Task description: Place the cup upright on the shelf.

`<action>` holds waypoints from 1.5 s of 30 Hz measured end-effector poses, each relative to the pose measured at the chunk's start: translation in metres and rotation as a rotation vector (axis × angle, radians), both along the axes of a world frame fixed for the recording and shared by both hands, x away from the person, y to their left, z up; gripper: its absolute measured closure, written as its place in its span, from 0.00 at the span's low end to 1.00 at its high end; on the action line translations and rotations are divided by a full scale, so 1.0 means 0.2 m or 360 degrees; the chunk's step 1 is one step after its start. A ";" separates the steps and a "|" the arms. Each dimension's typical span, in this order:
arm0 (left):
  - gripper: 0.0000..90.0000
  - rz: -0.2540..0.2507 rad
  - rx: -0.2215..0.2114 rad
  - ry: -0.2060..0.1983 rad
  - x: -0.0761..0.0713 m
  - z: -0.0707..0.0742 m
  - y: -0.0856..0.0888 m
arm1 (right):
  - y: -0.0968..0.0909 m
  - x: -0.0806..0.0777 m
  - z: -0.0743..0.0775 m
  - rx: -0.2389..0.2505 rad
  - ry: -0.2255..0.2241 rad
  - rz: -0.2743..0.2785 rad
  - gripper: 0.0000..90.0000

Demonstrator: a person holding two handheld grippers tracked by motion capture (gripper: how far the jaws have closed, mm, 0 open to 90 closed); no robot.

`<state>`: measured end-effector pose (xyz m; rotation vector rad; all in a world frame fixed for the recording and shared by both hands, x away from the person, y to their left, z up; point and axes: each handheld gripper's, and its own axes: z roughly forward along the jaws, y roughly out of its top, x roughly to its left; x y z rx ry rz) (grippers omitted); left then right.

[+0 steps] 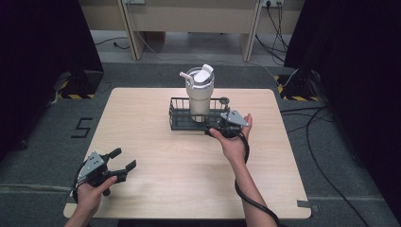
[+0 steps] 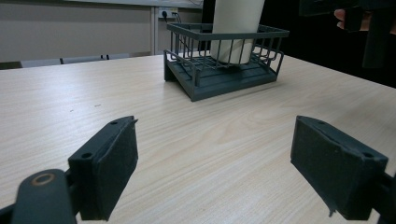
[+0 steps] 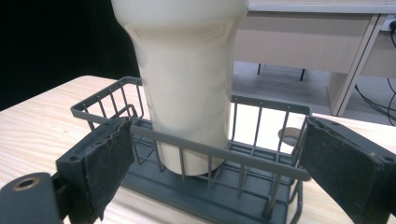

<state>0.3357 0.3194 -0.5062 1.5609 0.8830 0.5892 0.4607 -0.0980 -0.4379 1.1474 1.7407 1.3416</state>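
Note:
A dark grey wire basket (image 1: 177,102) stands on the far middle of the wooden table (image 1: 156,189). In it a cream tumbler (image 1: 199,97) with a white lid and straw stands upright. My right gripper (image 1: 217,121) is at the basket's near right corner, open. In the right gripper view its pads (image 3: 108,161) stand on either side of the basket's near wall (image 3: 196,141), with the tumbler (image 3: 187,84) just behind. My left gripper (image 1: 124,158) is open near the table's front left, holding nothing. Its view looks across bare wood to the basket (image 2: 224,79) and tumbler (image 2: 236,32).
A beige desk (image 1: 189,19) stands beyond the table. Cables (image 1: 321,123) trail over the grey floor at the right. Black curtains hang on both sides. The table's front edge is close to my left hand (image 1: 90,194).

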 end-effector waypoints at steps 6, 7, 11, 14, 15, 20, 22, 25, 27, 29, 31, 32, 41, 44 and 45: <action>0.16 0.0002 -0.0001 0.0001 0.00 0.00 0.00 | -0.04 -0.04 0.00 -0.0008 0.0001 -0.0002 0.11; 0.16 0.0003 -0.0001 0.0000 0.00 0.00 0.00 | -0.05 -0.05 0.00 -0.0014 0.0004 -0.0007 0.11; 0.16 0.0005 -0.0002 0.0002 0.00 0.00 0.00 | -0.07 -0.08 0.00 -0.0017 0.0006 -0.0009 0.11; 0.16 0.0005 -0.0003 0.0004 0.00 0.00 0.00 | -0.11 -0.11 -0.02 -0.0019 0.0010 -0.0017 0.12; 0.16 0.0005 -0.0004 0.0005 0.00 0.00 0.00 | -0.11 -0.12 -0.02 -0.0021 0.0009 -0.0018 0.12; 0.16 0.0007 -0.0008 0.0008 0.00 0.00 0.00 | -0.16 -0.15 -0.04 -0.0030 0.0012 -0.0040 0.12; 0.16 0.0009 -0.0009 0.0009 0.00 0.00 0.00 | -0.18 -0.17 -0.04 -0.0028 0.0017 -0.0046 0.12; 0.16 0.0010 -0.0011 0.0011 0.00 0.00 0.00 | -0.20 -0.19 -0.05 -0.0039 0.0017 -0.0054 0.12; 0.16 0.0010 -0.0010 0.0013 0.00 0.00 0.00 | -0.22 -0.20 -0.06 -0.0032 0.0017 -0.0060 0.12; 0.16 0.0009 -0.0008 0.0015 0.00 -0.01 0.00 | -0.25 -0.23 -0.06 -0.0030 0.0019 -0.0070 0.12; 0.16 0.0009 -0.0007 0.0015 0.00 -0.01 0.00 | -0.25 -0.24 -0.07 -0.0030 0.0018 -0.0074 0.12; 0.16 0.0010 -0.0006 0.0017 0.00 -0.01 0.00 | -0.27 -0.25 -0.07 -0.0033 0.0023 -0.0080 0.13; 0.16 0.0009 -0.0006 0.0021 0.00 -0.01 0.00 | -0.32 -0.32 -0.10 -0.0027 0.0031 -0.0097 0.13; 0.16 0.0009 -0.0006 0.0022 0.00 -0.01 0.00 | -0.33 -0.33 -0.11 -0.0028 0.0037 -0.0104 0.13; 0.16 0.0009 -0.0006 0.0022 0.00 -0.01 0.00 | -0.34 -0.34 -0.12 -0.0027 0.0039 -0.0107 0.13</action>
